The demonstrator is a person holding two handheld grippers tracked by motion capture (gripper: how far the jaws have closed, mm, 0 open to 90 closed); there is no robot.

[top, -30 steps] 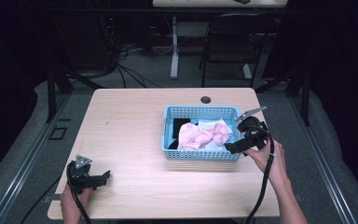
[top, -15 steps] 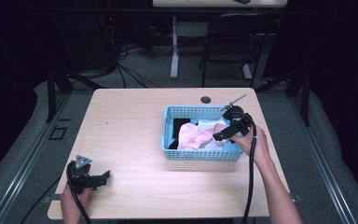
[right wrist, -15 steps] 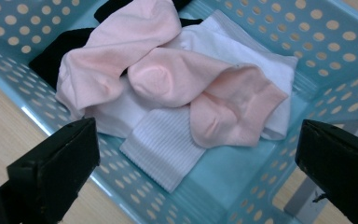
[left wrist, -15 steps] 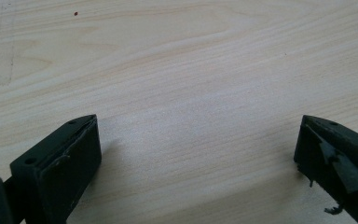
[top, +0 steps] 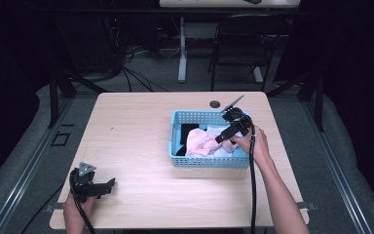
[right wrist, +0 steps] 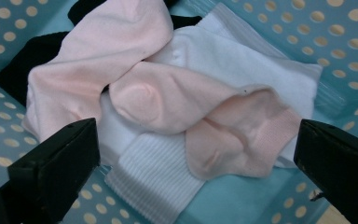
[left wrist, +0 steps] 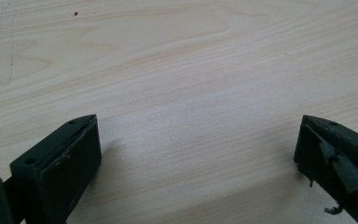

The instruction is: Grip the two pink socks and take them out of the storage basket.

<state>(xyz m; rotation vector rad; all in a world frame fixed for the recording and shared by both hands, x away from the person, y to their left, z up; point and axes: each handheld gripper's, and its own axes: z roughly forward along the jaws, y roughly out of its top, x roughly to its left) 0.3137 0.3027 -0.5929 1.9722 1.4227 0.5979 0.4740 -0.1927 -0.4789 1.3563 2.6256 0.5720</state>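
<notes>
Now right gripper [top: 222, 138] deeper over basket [top: 209, 161]

Left black two-jaw handheld gripper [top: 96, 186]: blocky black fingers [left wrist: 60, 168] with small round screw holes, grey three-cornered plate on top, black cable trailing. Right black two-jaw handheld gripper [top: 230, 130]: matching blocky fingers [right wrist: 56, 170], grey plate, long black cable. Person's forearms bare, no sleeves visible.
</notes>
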